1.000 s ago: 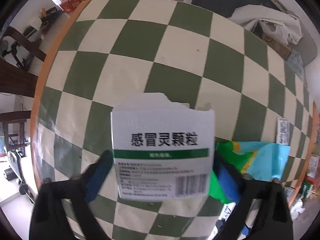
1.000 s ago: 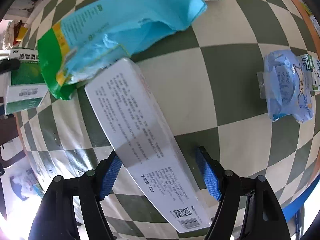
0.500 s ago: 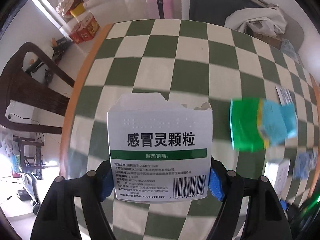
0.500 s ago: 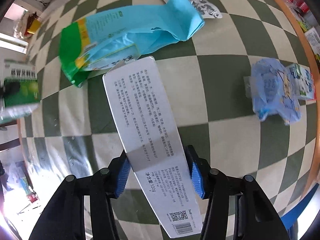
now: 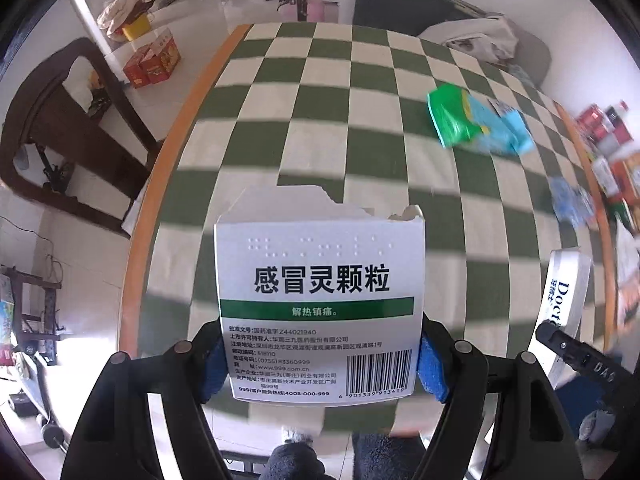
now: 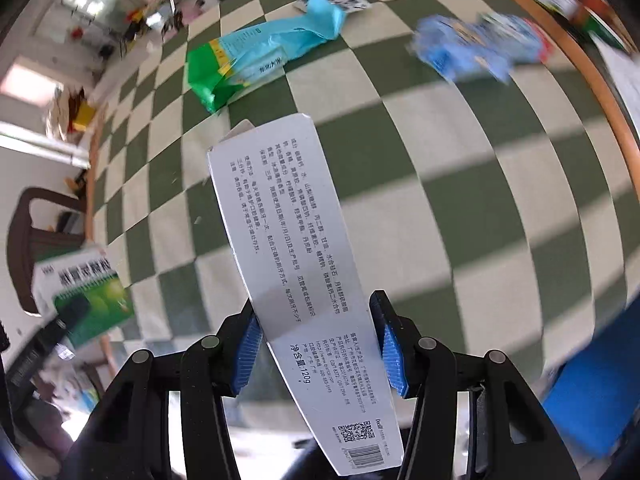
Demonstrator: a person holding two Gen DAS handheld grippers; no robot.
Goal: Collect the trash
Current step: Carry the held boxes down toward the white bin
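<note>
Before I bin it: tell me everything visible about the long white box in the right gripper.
The long box is slim white cardboard with small black print, a QR code and a barcode at its near end. Its far end flap stands open. It is lifted clear of the checkered table, tilted, clamped near one end between the right gripper's blue pads.

Green-checked table [image 5: 360, 152] with green-blue bag [image 6: 256, 60], blue wrapper [image 6: 472, 52].

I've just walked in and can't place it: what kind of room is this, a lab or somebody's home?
Most likely a lived-in home: a table with a green checked cloth, a dark wooden chair on tiled floor, and gift boxes against the wall.
</note>
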